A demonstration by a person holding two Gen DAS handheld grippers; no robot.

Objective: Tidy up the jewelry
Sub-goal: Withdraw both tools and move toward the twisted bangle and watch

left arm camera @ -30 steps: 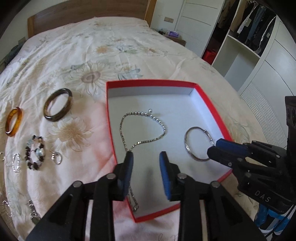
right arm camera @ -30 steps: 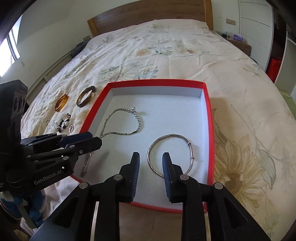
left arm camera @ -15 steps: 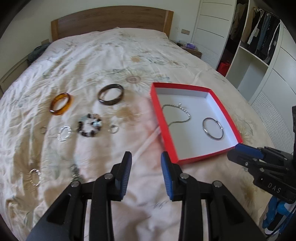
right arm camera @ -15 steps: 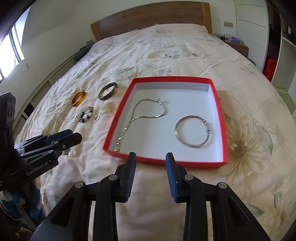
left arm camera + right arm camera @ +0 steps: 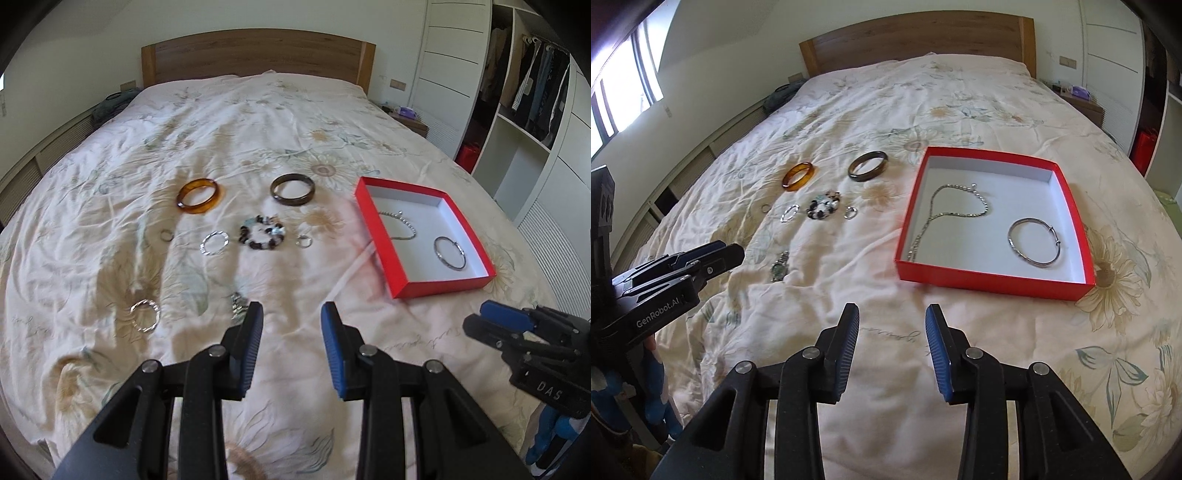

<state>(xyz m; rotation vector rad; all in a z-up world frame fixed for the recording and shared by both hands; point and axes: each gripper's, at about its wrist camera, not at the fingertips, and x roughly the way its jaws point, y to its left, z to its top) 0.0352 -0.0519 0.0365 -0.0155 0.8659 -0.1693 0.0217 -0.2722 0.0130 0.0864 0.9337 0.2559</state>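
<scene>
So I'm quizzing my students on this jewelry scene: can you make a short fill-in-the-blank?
1. The box has a ____ outside.
2. Inside it lie a chain and a silver ____.
3. The amber bangle lies on the ____, outside the box.
4. Both grippers, left and right, are ____.

Missing: red; bangle; bed; open

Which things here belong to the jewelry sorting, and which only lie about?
Job:
- red cardboard box
- silver chain necklace
- silver wire bangle
- amber resin bangle
- dark stone bangle
- black-and-white beaded bracelet

Lying about:
- dark bundle beside the bed
- purple box
</scene>
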